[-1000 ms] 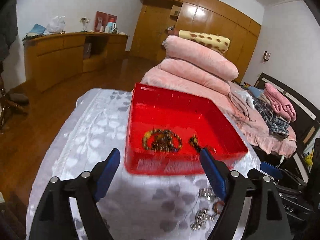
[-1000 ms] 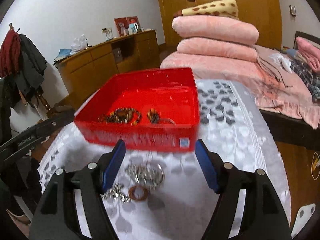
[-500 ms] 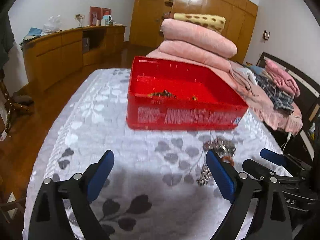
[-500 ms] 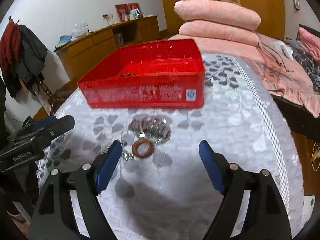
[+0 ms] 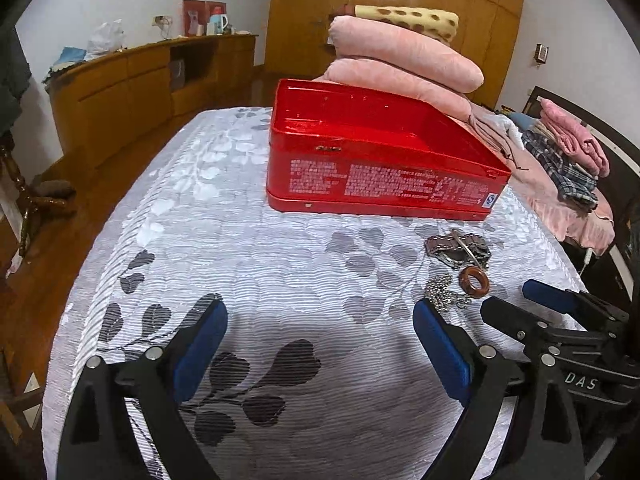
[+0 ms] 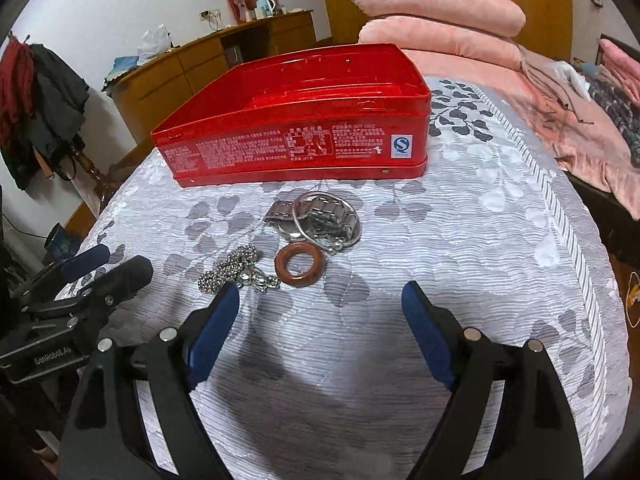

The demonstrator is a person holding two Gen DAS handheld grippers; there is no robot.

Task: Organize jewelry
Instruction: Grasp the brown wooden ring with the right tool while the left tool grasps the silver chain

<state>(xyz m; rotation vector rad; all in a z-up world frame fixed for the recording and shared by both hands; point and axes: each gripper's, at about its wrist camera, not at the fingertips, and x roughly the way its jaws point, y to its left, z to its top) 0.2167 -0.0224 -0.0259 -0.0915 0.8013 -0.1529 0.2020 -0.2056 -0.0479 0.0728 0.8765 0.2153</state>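
Both grippers spread wide, holding nothing: left gripper (image 5: pixel 320 332), right gripper (image 6: pixel 320 308). Right view shows brown ring (image 6: pixel 299 265), bead chain (image 6: pixel 232 269), watch with bangles (image 6: pixel 320 216) clearly before red tin (image 6: pixel 296 136); left view shows them small, at right

This is a bedroom in a home. The landmark is the table (image 6: pixel 500 216) under a white cloth with a grey leaf print. Just behind it stands a stack of folded pink quilts (image 5: pixel 404 60), topped by a yellow spotted blanket (image 5: pixel 408 20). To the table's right lies a bed (image 5: pixel 568 184) heaped with clothes. Beyond the table runs a long wooden sideboard (image 5: pixel 132 88), and a tall wooden wardrobe (image 5: pixel 440 4) fills the far wall.
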